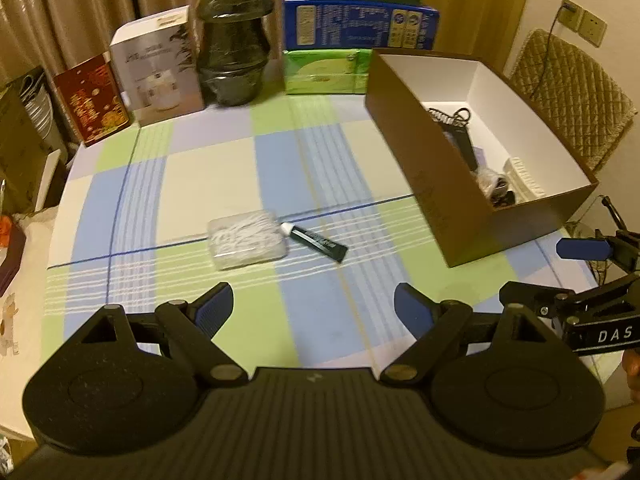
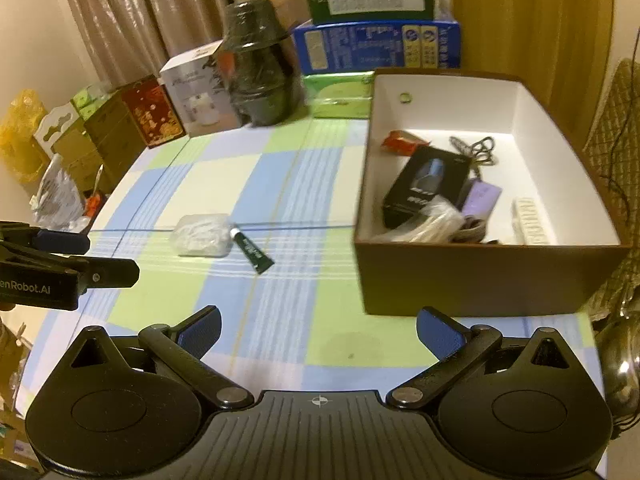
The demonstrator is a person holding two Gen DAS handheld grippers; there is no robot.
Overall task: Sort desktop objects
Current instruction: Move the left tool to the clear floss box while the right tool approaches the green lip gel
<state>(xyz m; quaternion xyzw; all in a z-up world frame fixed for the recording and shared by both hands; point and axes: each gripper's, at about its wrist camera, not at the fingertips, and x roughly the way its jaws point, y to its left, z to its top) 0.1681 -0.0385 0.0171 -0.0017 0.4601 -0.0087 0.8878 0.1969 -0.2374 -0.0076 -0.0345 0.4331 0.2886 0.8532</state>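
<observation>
A clear plastic case of white floss picks (image 1: 248, 239) (image 2: 202, 235) lies mid-table on the checked cloth. A small dark tube with a white cap (image 1: 318, 242) (image 2: 253, 251) lies touching its right side. The brown cardboard box (image 1: 424, 184) (image 2: 480, 280) with a white inside stands to the right and holds a black package (image 2: 428, 184), keys, a purple card and a white comb. My left gripper (image 1: 314, 306) hovers open, nothing between its blue pads, short of the case. My right gripper (image 2: 318, 334) is open and bare before the box's near wall.
Along the far edge stand a red box (image 1: 92, 100), a white carton (image 1: 158, 66), a wrapped stack of black pots (image 1: 234, 36), a green pack (image 1: 324, 72) and blue and green boxes. A quilted chair back (image 1: 572, 92) is right of the brown box.
</observation>
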